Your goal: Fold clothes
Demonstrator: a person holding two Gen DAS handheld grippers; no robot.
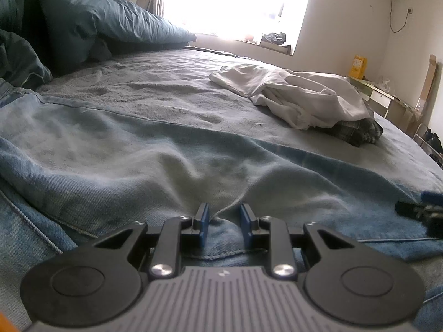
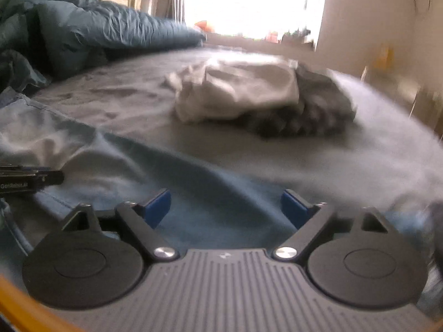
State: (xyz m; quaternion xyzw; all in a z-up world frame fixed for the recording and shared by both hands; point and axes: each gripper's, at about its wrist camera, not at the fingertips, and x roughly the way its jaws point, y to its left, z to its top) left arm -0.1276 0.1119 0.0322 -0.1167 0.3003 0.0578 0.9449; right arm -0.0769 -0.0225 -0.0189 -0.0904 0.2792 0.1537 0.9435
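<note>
Light blue jeans (image 1: 116,149) lie spread across the near part of the bed. My left gripper (image 1: 224,222) sits low on the denim with its blue pads close together, pinching a raised fold of the jeans between them. My right gripper (image 2: 225,207) is wide open over the jeans (image 2: 193,193), with nothing between its pads; this view is blurred. The right gripper shows at the right edge of the left wrist view (image 1: 423,213), and the left gripper shows at the left edge of the right wrist view (image 2: 27,179).
A crumpled white garment (image 1: 290,94) lies on a dark plaid garment (image 1: 357,131) further back on the grey bed sheet (image 1: 166,88). A dark teal duvet (image 1: 83,25) is heaped at the back left. A window, a wall and furniture stand behind.
</note>
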